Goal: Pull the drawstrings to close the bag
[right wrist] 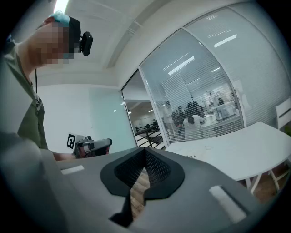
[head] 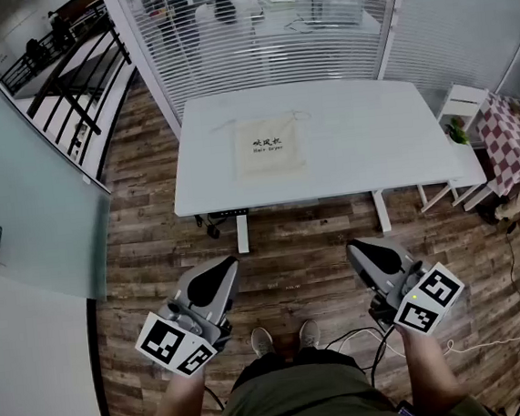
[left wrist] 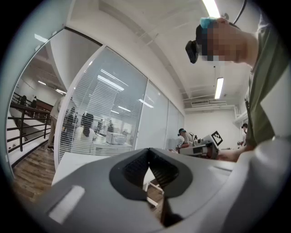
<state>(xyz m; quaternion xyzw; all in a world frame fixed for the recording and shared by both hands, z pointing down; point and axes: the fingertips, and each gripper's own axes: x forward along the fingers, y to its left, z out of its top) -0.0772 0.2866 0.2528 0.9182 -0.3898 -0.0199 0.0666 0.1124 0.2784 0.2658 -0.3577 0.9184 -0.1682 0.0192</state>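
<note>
White table (head: pixel 363 138) on dark wood-plank floor (head: pixel 291 250), glass wall with white blinds (head: pixel 226 41) behind, small white stand (head: pixel 463 101) and red-and-white checked cloth (head: pixel 511 137) at right, black railing (head: pixel 74 79) far left.

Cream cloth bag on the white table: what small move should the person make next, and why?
Probably step forward toward the white table. The left gripper and right gripper are both shut and empty, held well short of it, and the cream cloth bag lies untouched there.
</note>
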